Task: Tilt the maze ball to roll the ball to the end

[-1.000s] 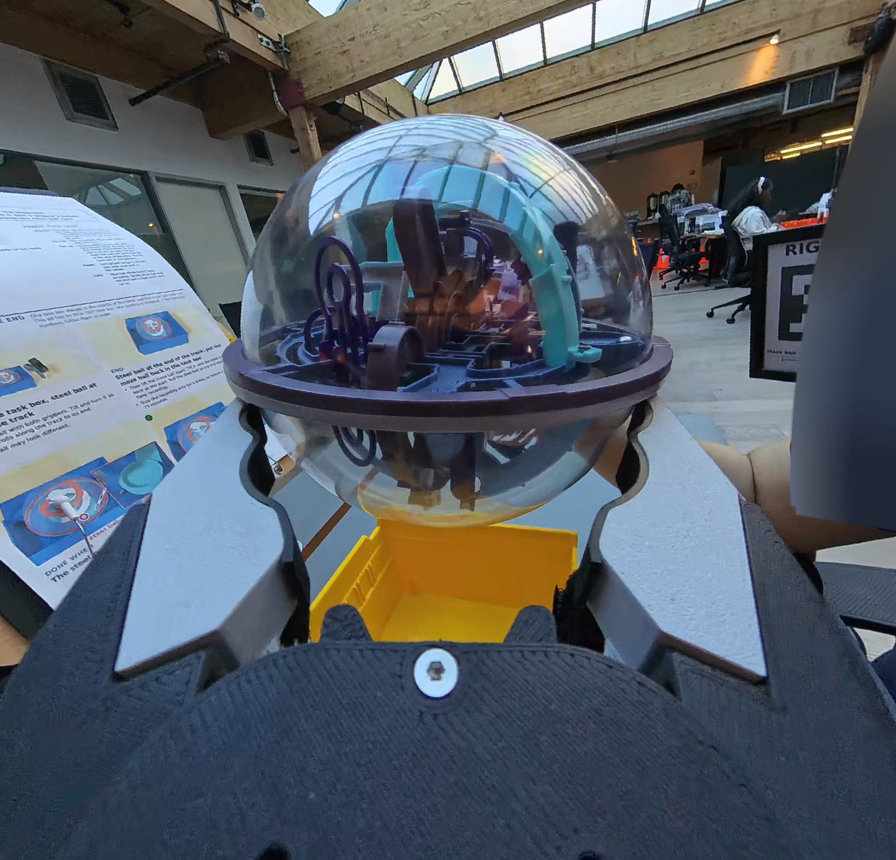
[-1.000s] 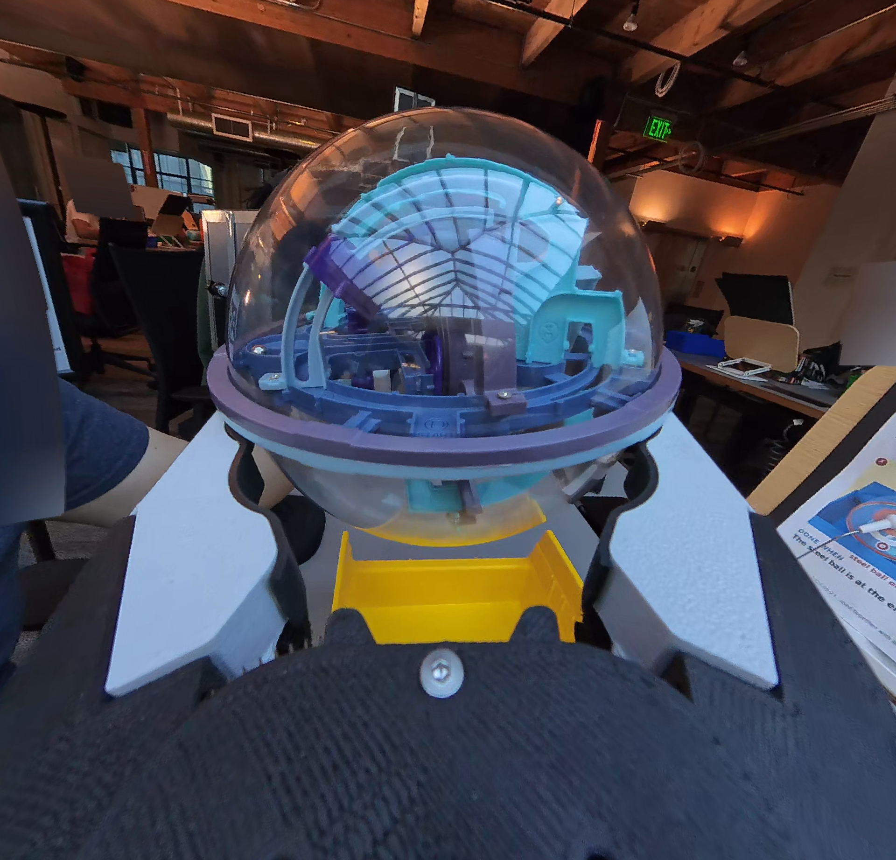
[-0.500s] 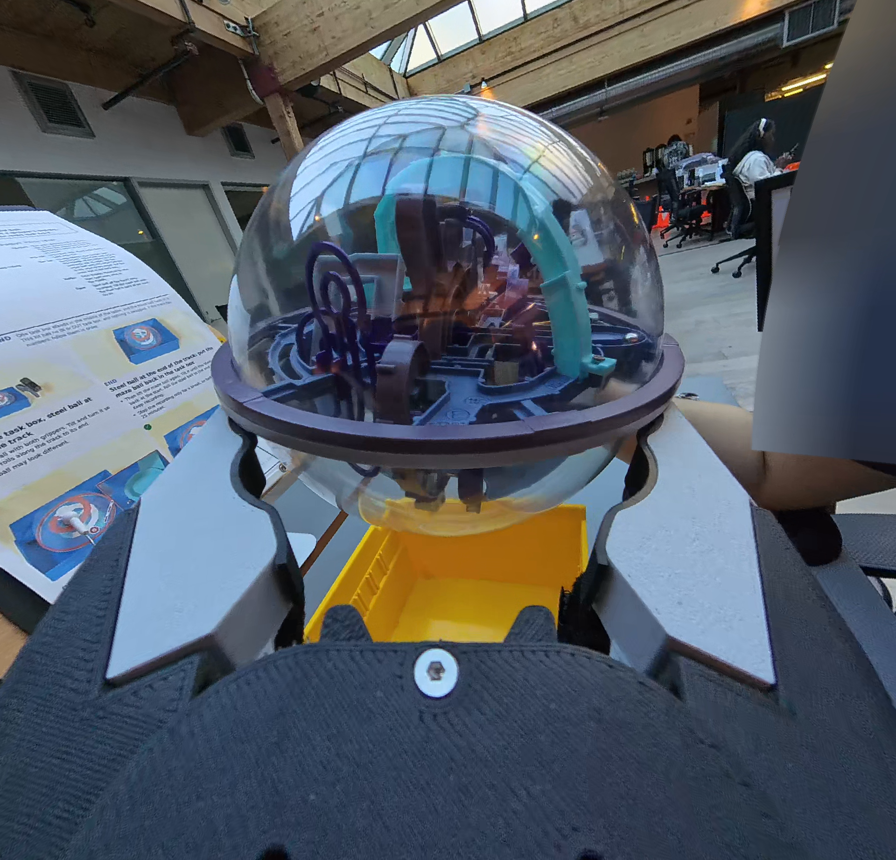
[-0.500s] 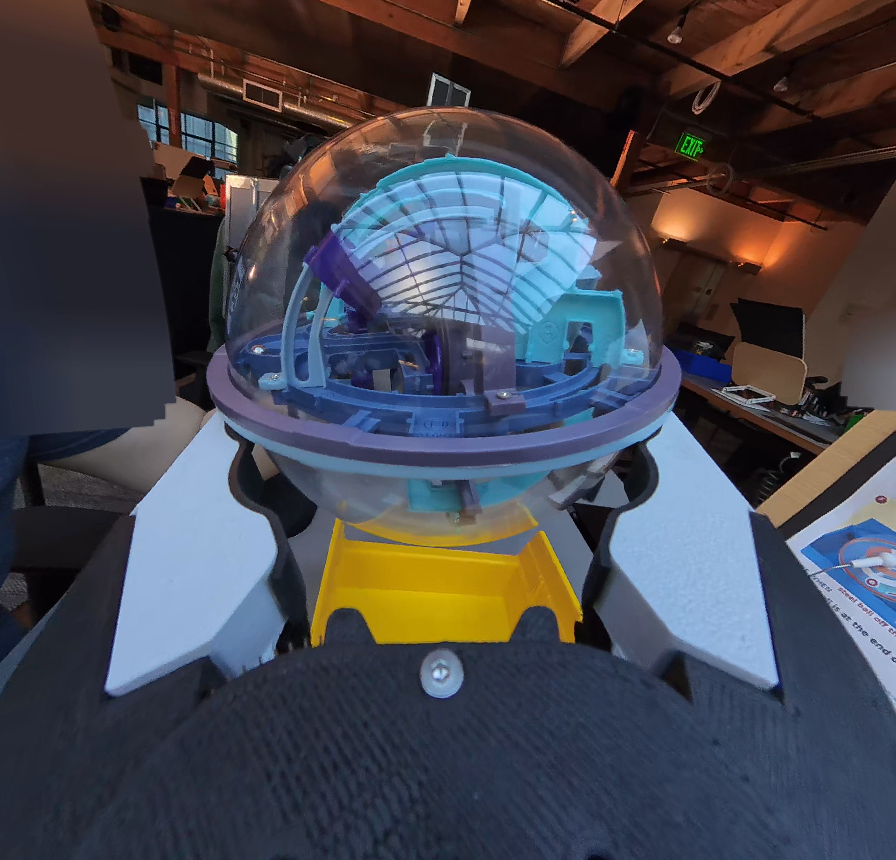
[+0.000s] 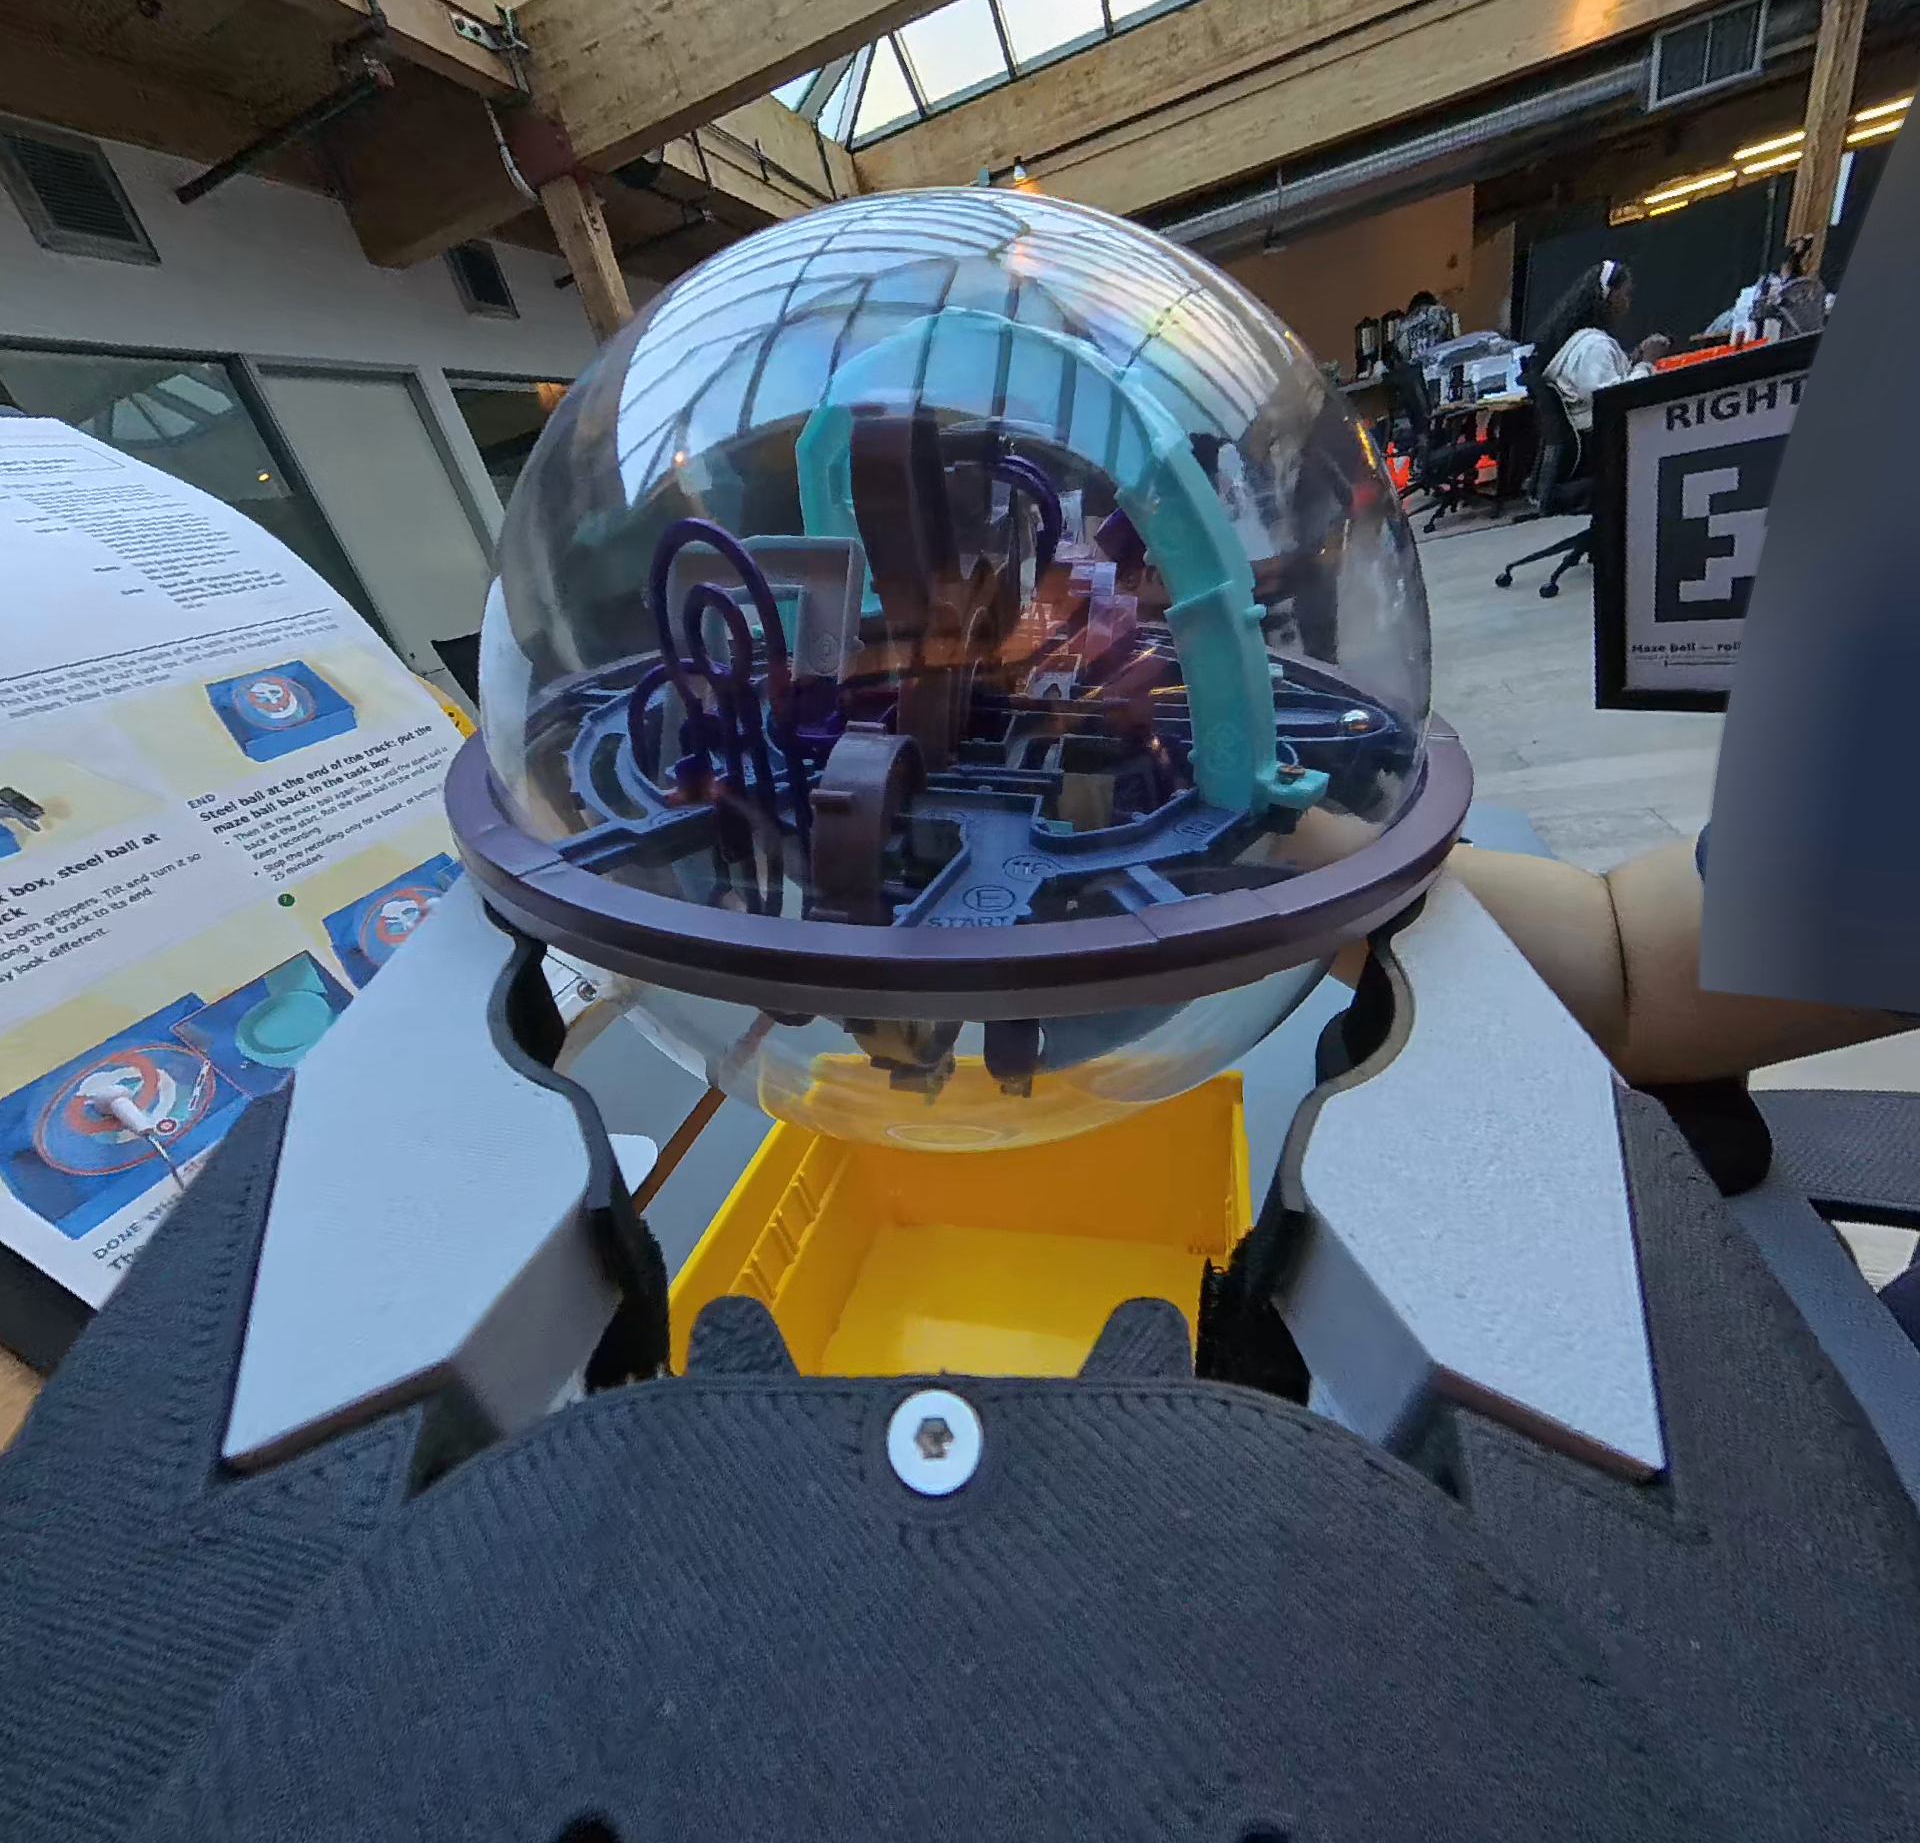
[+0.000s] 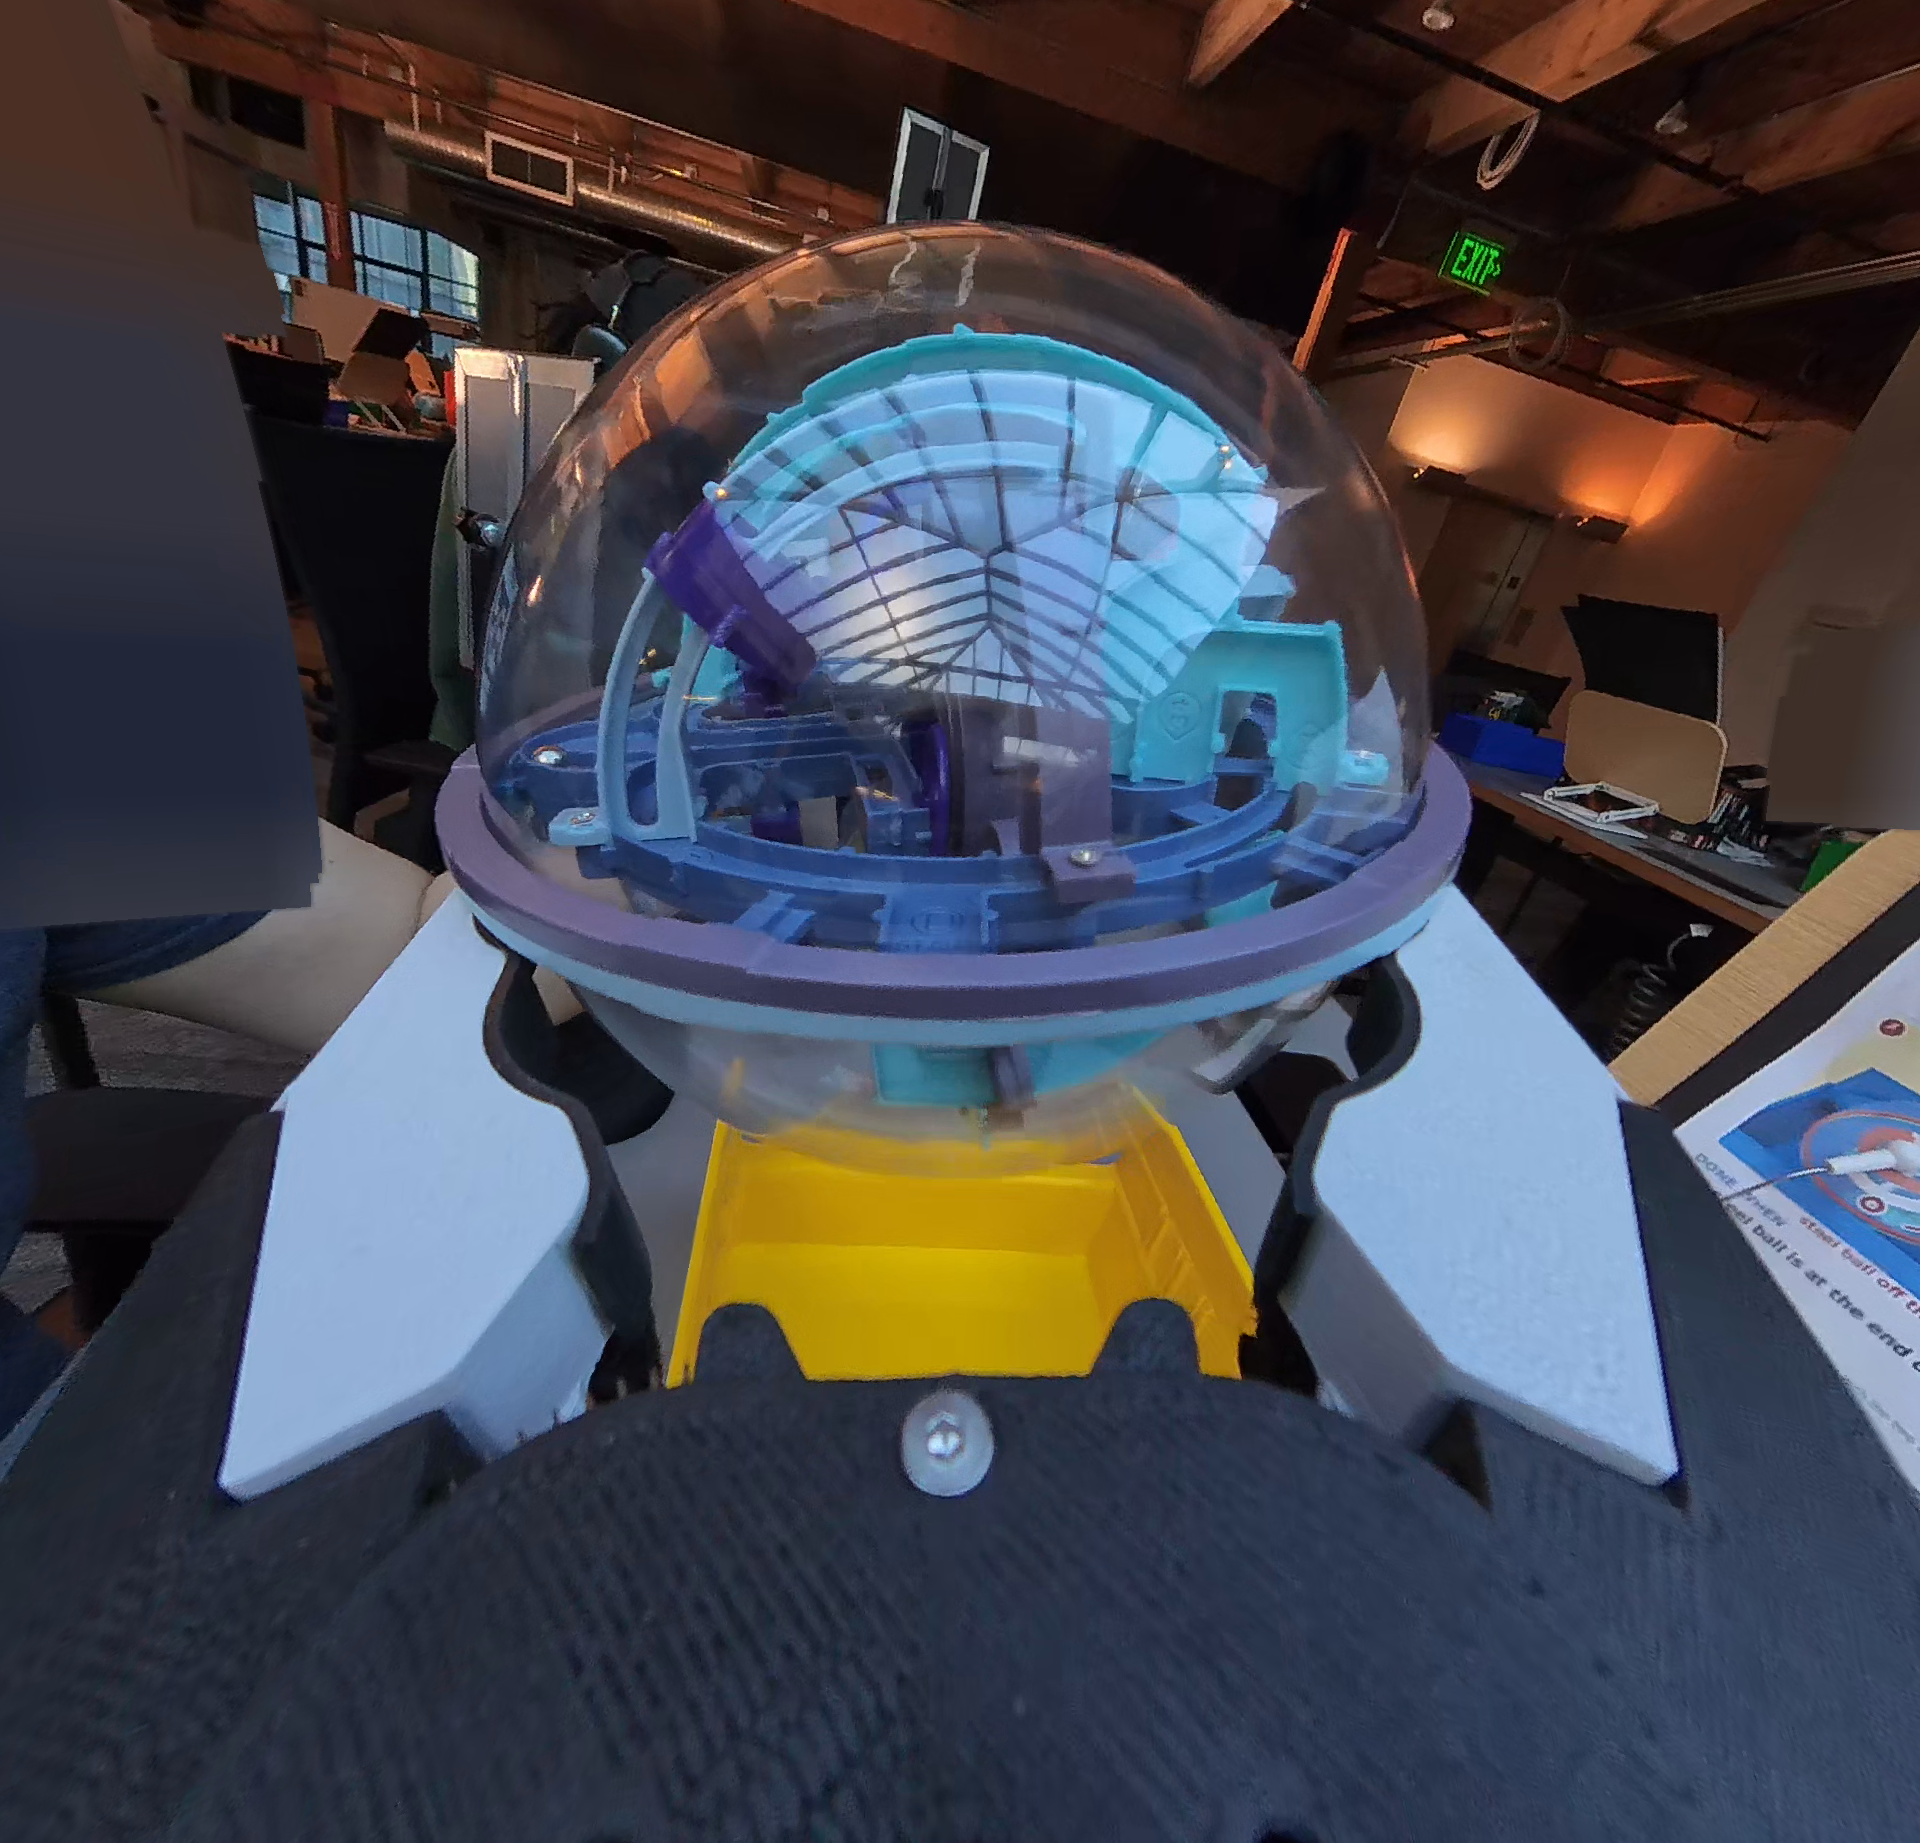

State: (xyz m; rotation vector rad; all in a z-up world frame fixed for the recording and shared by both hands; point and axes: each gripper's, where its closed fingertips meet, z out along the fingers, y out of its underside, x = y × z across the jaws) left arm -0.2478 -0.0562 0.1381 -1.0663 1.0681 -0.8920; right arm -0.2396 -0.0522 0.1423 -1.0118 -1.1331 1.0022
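Observation:
The maze ball (image 5: pixel 956 546) is a clear sphere with a purple equator ring and blue, teal and purple tracks inside. My left gripper (image 5: pixel 940 972) is shut on it, its grey fingers (image 5: pixel 416 1118) gripping below the ring. A small steel ball (image 5: pixel 1356 721) sits on the blue track at the right, near the ring. In the right wrist view the maze ball (image 6: pixel 935 443) is held the same way from the opposite side, with my right gripper (image 6: pixel 940 983) shut on it. The steel ball does not show in that view.
A yellow bin (image 5: pixel 769 1243) stands open directly under the maze ball; it also shows in the right wrist view (image 6: pixel 1174 1232). A printed instruction sheet (image 5: pixel 156 806) stands at the left. A framed sign (image 5: pixel 1704 536) and a person's forearm (image 5: pixel 1558 962) are at the right.
Both grippers have tilted and turned slightly with the maze ball held between them. The steel ball has come into view on the right of the track. The yellow bin looks shifted underneath.

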